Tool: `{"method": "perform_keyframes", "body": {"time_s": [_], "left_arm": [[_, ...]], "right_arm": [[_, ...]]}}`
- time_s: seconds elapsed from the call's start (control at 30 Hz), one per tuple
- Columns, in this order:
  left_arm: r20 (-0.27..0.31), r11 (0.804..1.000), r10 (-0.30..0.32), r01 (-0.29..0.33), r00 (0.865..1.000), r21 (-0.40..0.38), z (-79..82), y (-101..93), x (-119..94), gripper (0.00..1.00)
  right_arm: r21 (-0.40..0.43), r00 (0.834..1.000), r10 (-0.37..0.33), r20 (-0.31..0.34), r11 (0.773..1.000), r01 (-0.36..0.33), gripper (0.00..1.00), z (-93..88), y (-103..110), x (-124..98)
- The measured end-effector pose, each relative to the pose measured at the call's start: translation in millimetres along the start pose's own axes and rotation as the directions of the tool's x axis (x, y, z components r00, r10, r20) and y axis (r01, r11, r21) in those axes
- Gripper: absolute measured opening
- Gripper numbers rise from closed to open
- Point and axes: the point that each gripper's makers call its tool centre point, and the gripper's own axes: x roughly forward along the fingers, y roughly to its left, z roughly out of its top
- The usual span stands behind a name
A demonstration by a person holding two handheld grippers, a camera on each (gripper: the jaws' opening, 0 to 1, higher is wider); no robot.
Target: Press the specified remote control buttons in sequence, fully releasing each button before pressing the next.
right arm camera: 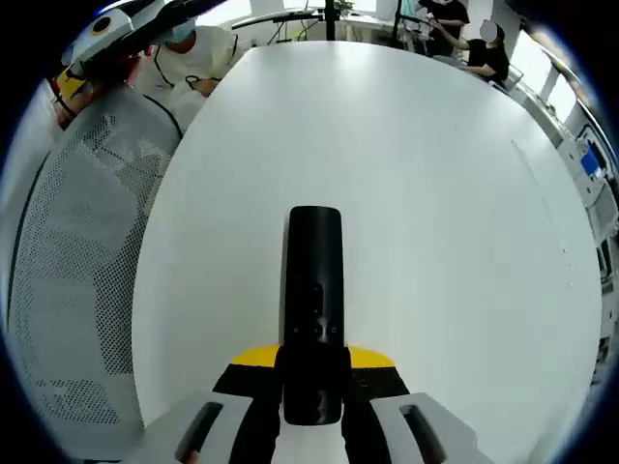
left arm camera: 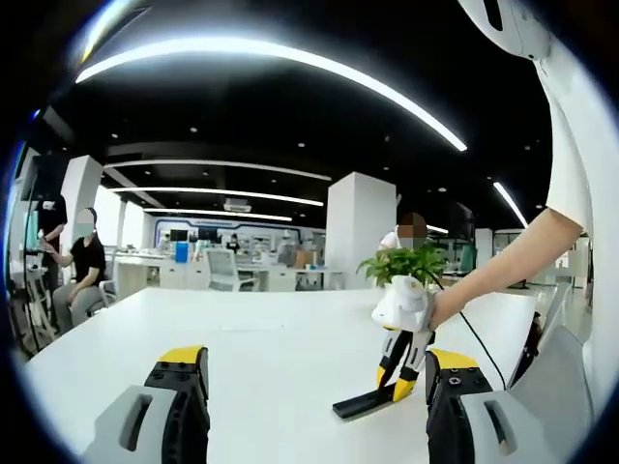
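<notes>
A black remote control [right arm camera: 314, 280] runs straight out from between the jaws of my right gripper [right arm camera: 312, 377], which is shut on its near end; small buttons show on its top face. In the left gripper view the same remote [left arm camera: 363, 403] slants down to the white table [left arm camera: 261, 358], held by the right gripper [left arm camera: 398, 385] in a person's outstretched hand. My left gripper [left arm camera: 314, 391] hangs low over the table with its jaws wide apart and nothing between them, a short way left of the remote.
A grey mesh chair [right arm camera: 77, 261] stands along the table's edge. A person in white [right arm camera: 189, 53] sits at the table's far corner. A potted plant [left arm camera: 404, 263] stands behind the right gripper, and seated people [left arm camera: 82, 275] are at the left.
</notes>
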Motion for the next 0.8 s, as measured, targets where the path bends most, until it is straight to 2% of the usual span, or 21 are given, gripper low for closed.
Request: {"method": "perform_keyframes", "body": {"time_s": [0.17, 0.33, 0.6, 0.7, 0.8], "left_arm": [[0.003, 1.000, 0.000, 0.000, 1.000, 0.001, 0.2, 0.1, -0.2, 0.96], [-0.009, 1.000, 0.002, -0.002, 1.000, 0.003, -1.9, 0.5, -0.1, 0.95], [-0.023, 1.000, -0.001, 0.001, 1.000, 0.007, -4.3, -0.1, 0.1, 0.94], [-0.023, 1.000, -0.004, 0.004, 1.000, 0.007, -4.1, -0.9, 0.2, 0.94], [-0.017, 1.000, -0.006, 0.006, 1.000, 0.010, -2.8, -1.3, 0.1, 0.94]], "right_arm": [[-0.016, 1.000, -0.006, -0.025, 1.000, 0.005, 0.20, -1.9, -21.3, -1.0], [0.037, 1.000, -0.015, -0.024, 0.999, 0.016, 0.20, -2.0, -47.0, -2.2], [0.016, 0.998, -0.052, -0.038, 0.998, 0.052, 0.20, 0.0, -79.4, -3.3], [0.031, 0.998, -0.063, -0.027, 0.997, 0.063, 0.20, 0.2, -90.7, -4.4], [0.012, 0.996, -0.091, -0.019, 0.996, 0.091, 0.20, 0.5, -100.7, -4.9]]}}
